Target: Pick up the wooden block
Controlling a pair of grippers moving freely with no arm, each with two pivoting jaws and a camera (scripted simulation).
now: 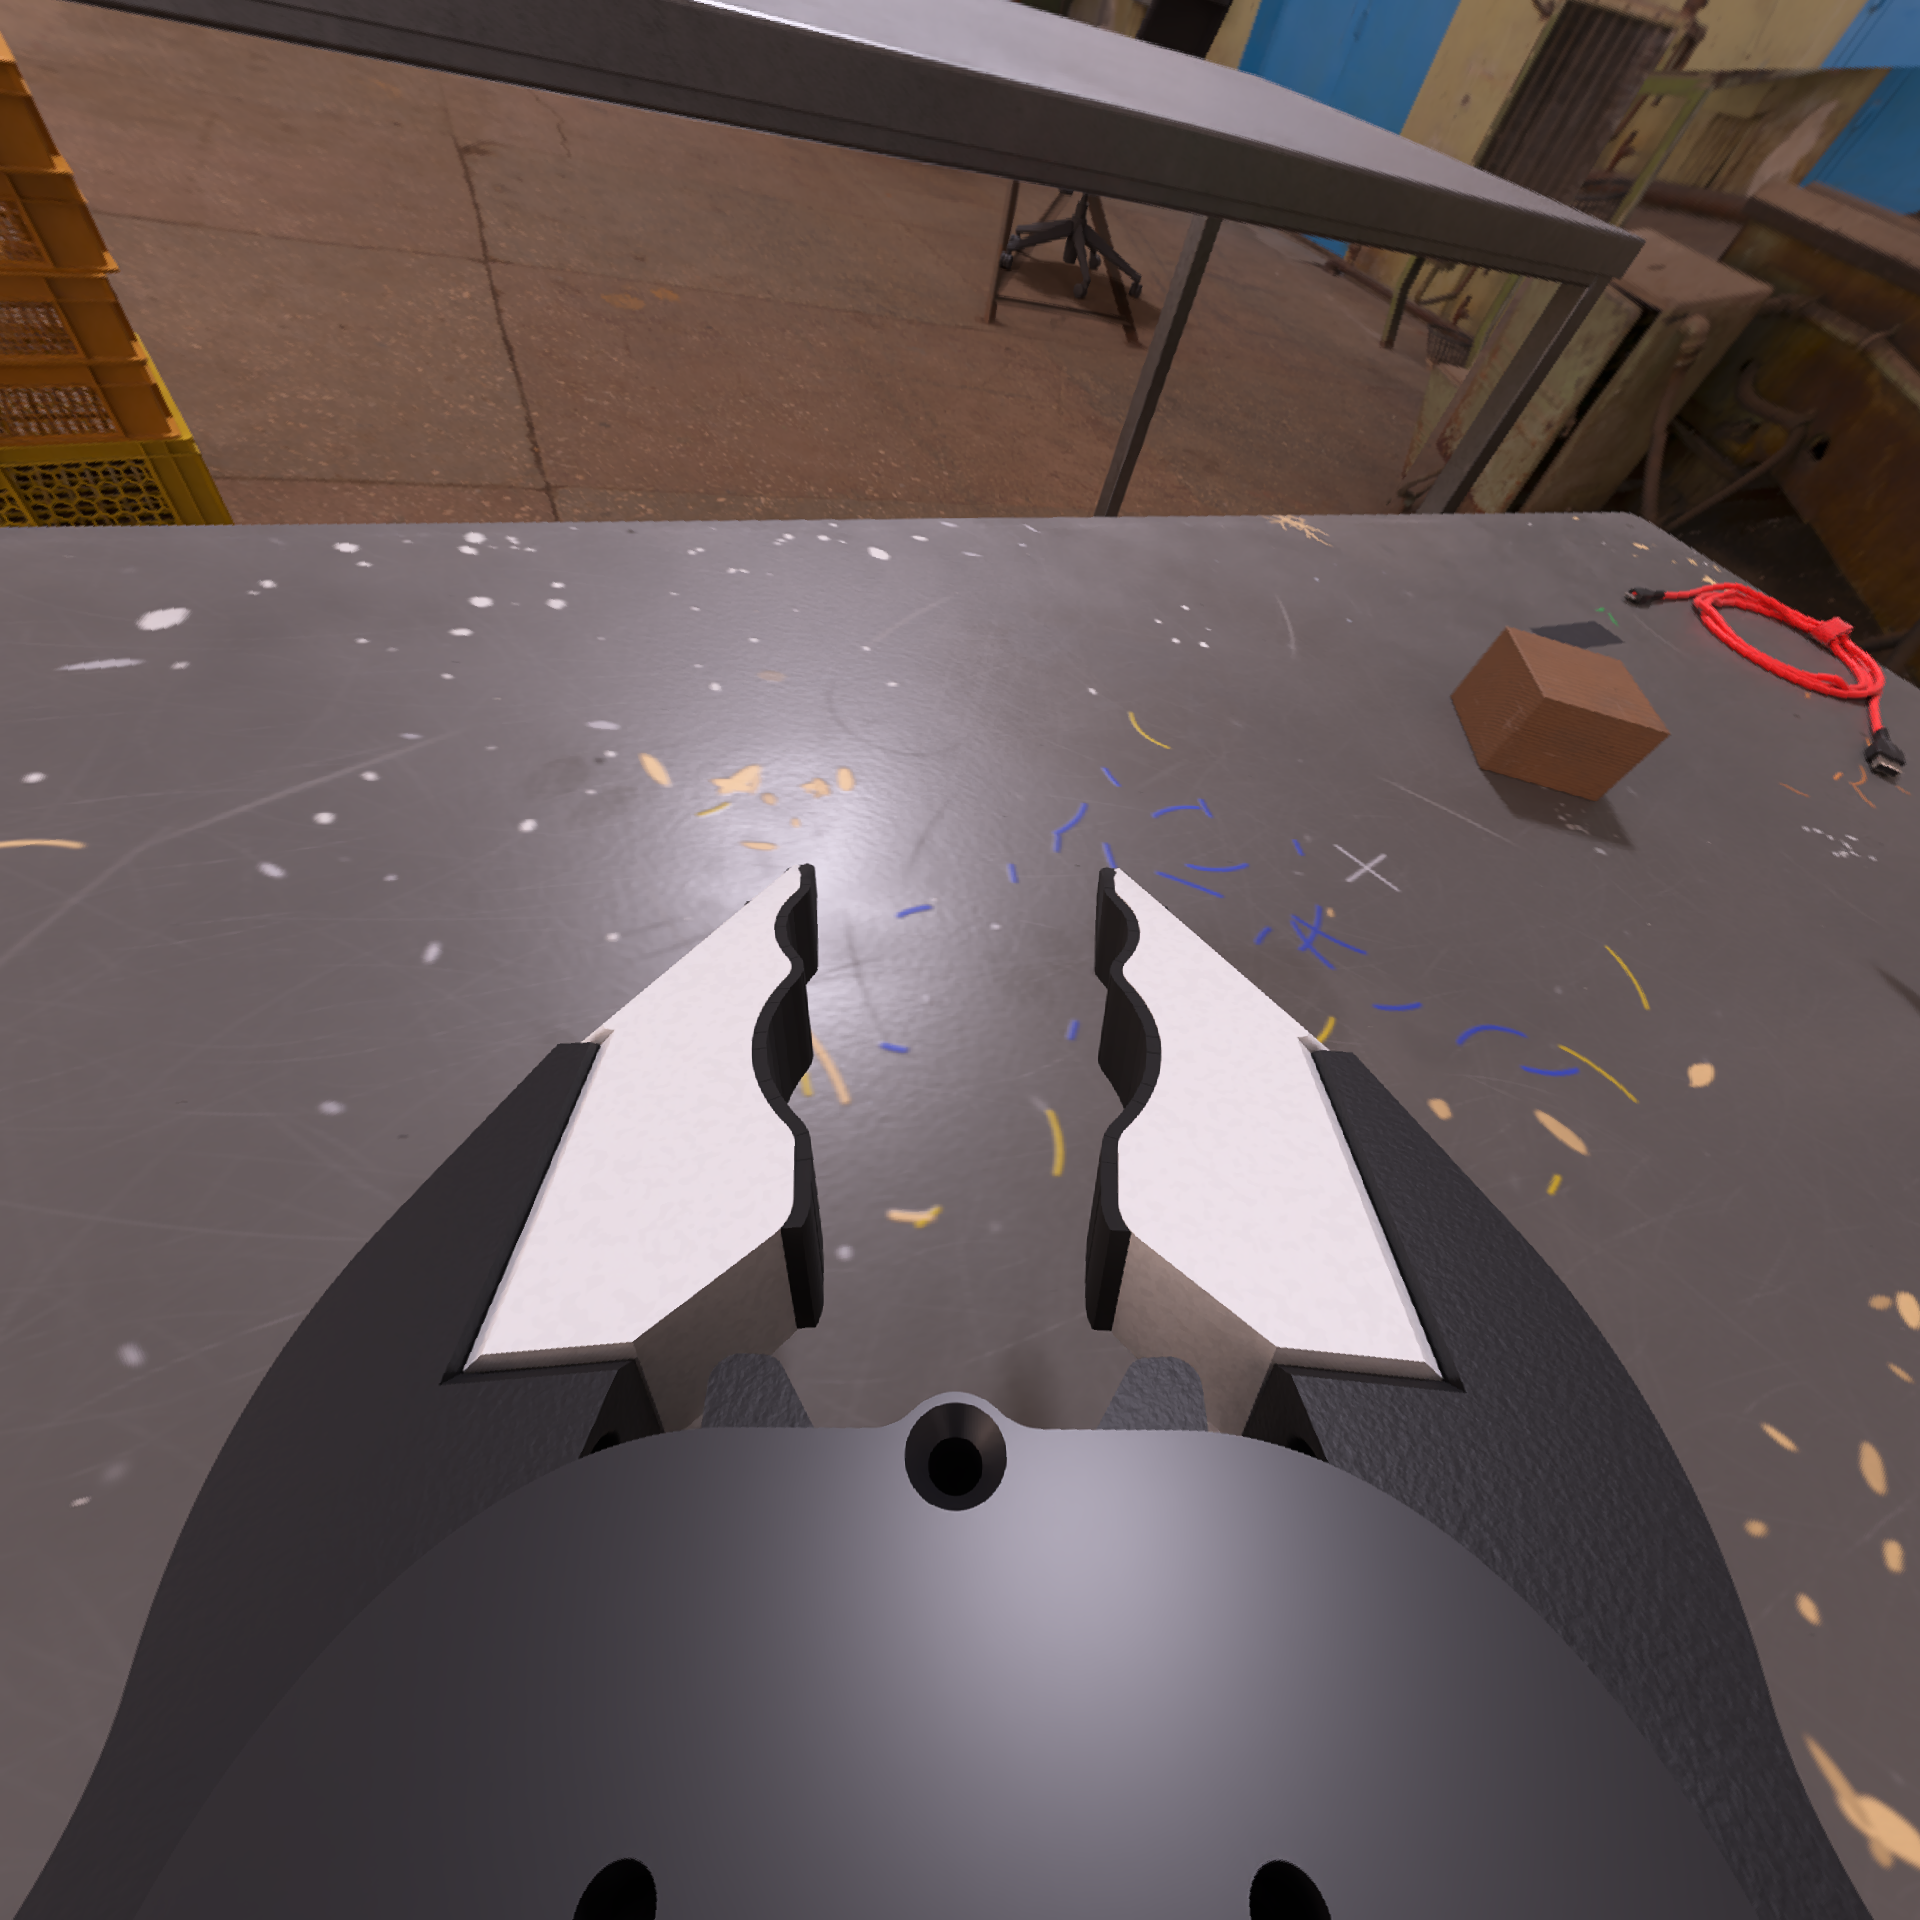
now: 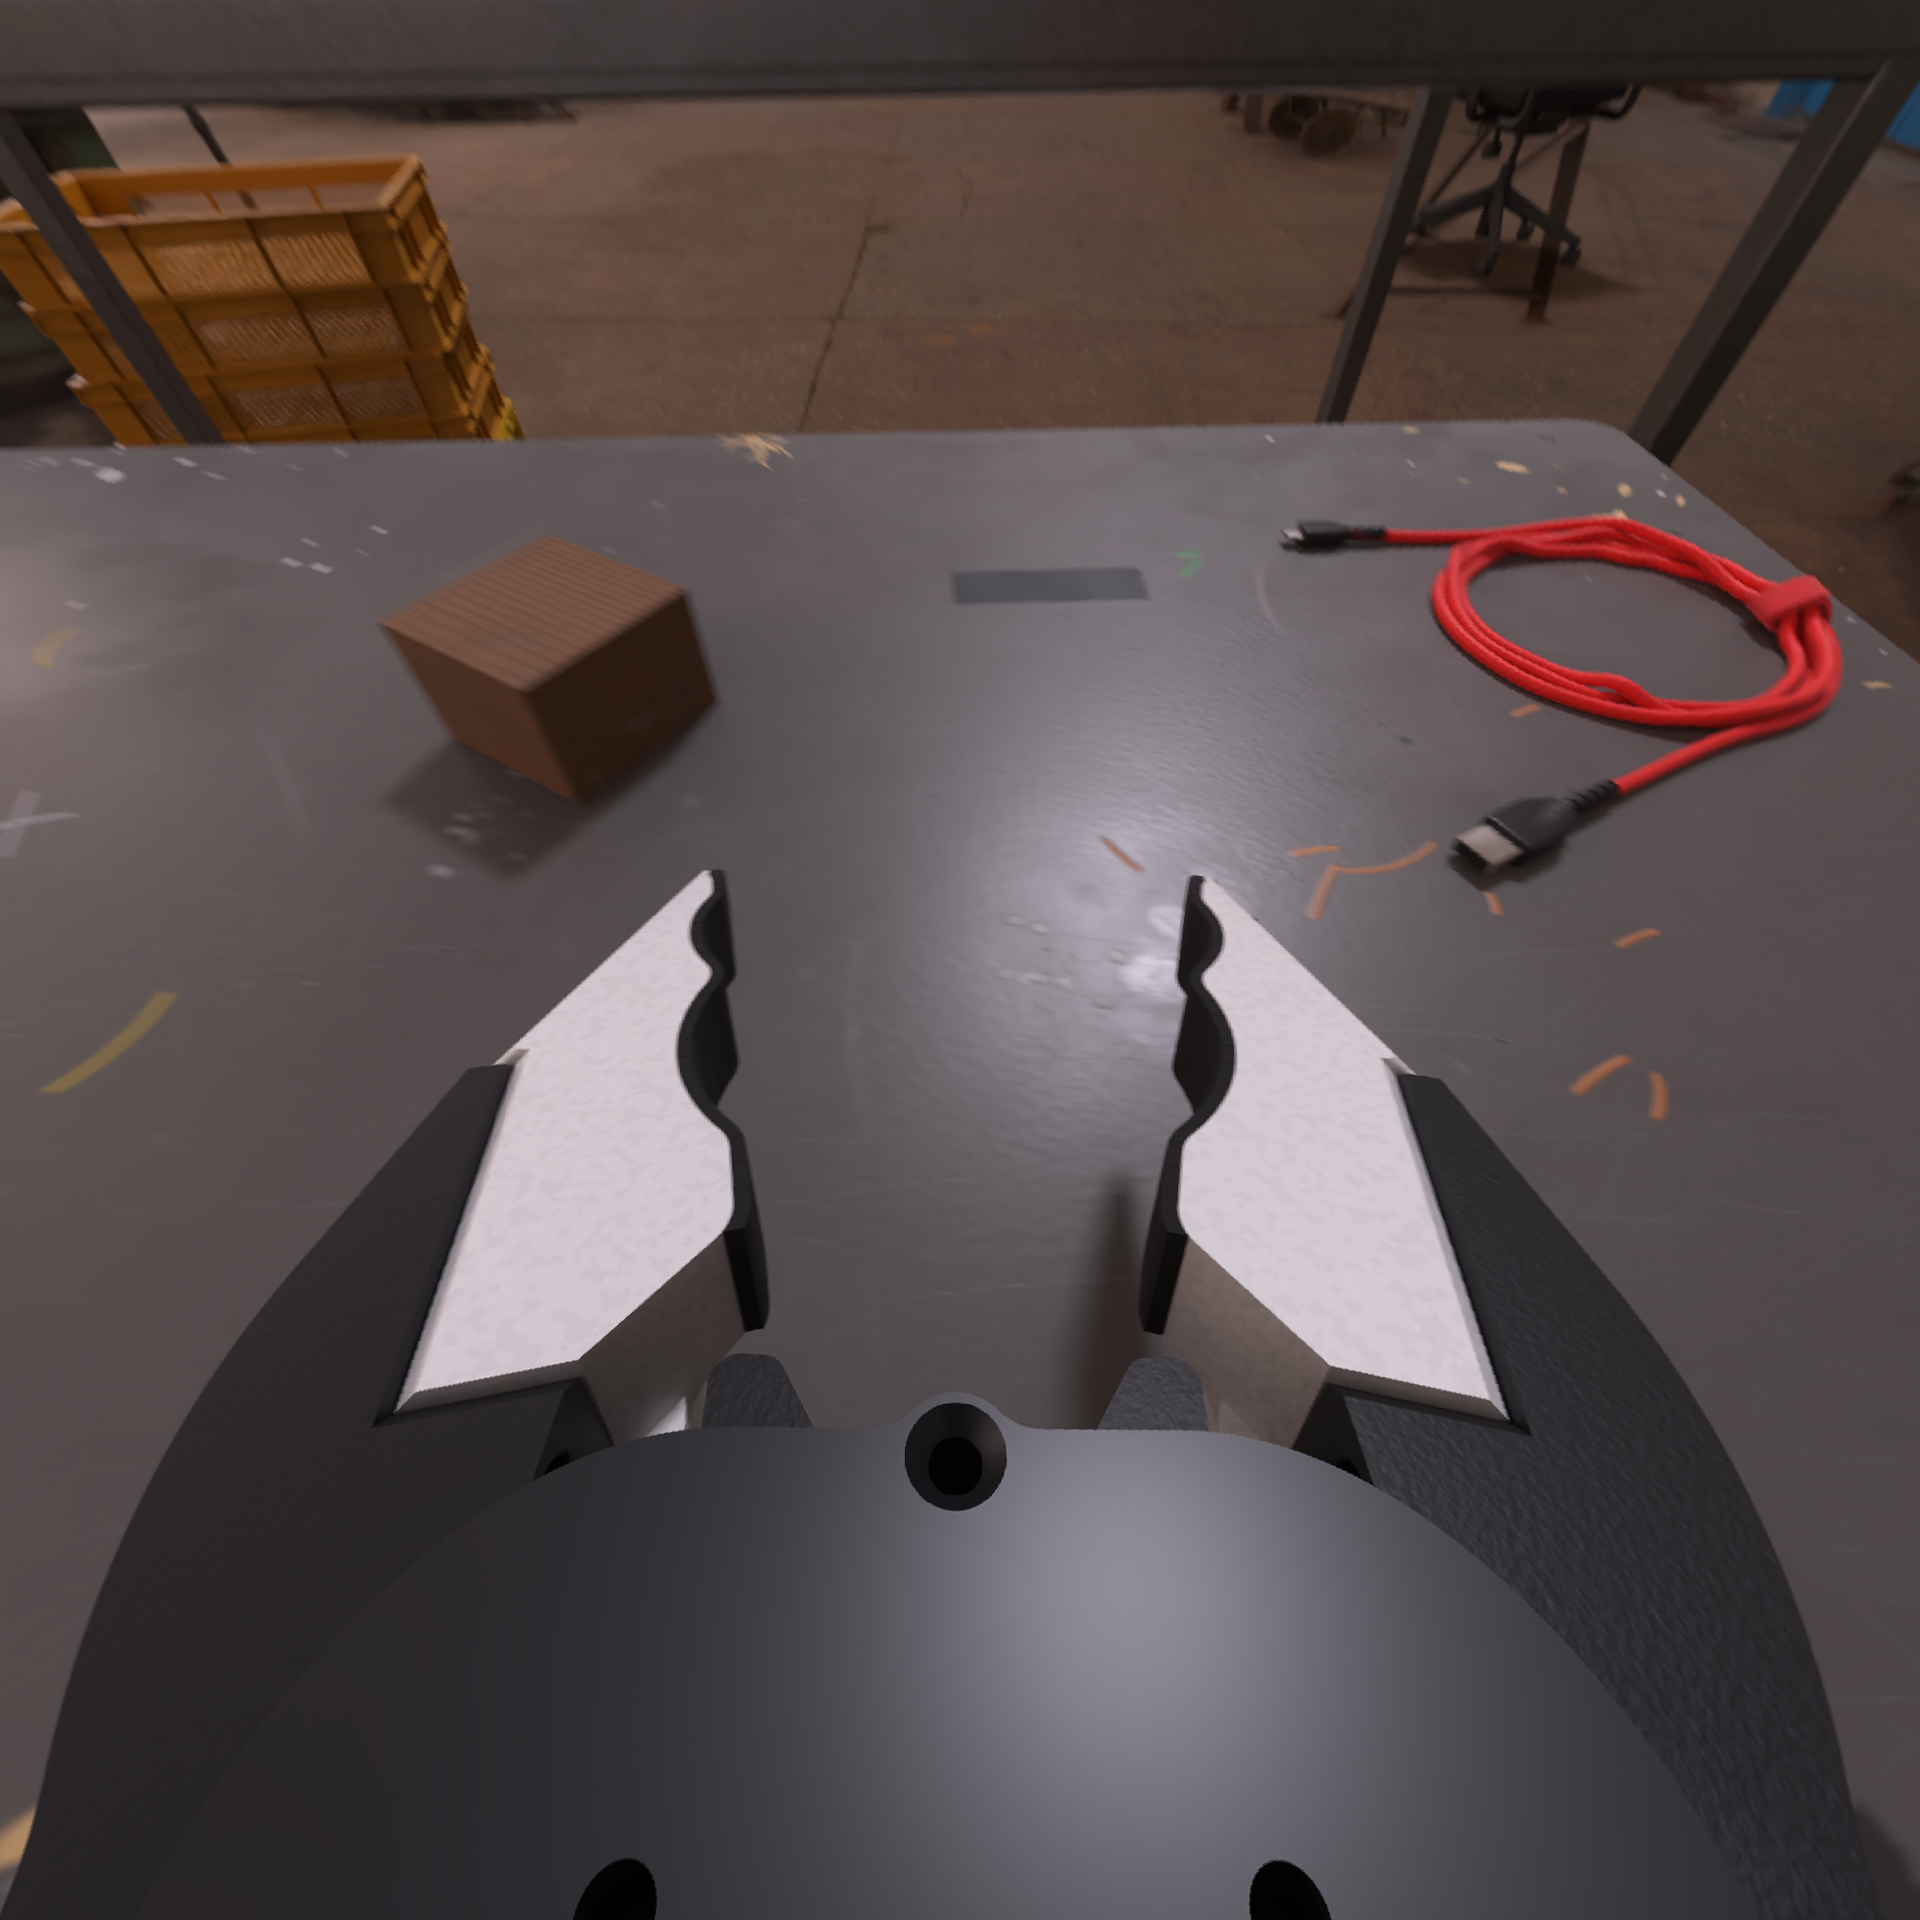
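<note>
The wooden block (image 2: 551,660) is a brown ribbed cuboid lying on the dark grey table (image 2: 935,748), ahead and to the left of my right gripper (image 2: 956,883). The right gripper is open and empty above the table. In the left wrist view the block (image 1: 1558,712) lies far off to the right. My left gripper (image 1: 956,878) is open and empty, well to the left of the block, above paint-flecked table surface (image 1: 416,727).
A coiled red cable (image 2: 1631,644) with dark plugs lies at the right of the table, also seen at the far right in the left wrist view (image 1: 1787,649). A dark rectangular patch (image 2: 1049,584) marks the table beyond the block. Yellow crates (image 2: 281,312) stand on the floor past the far edge.
</note>
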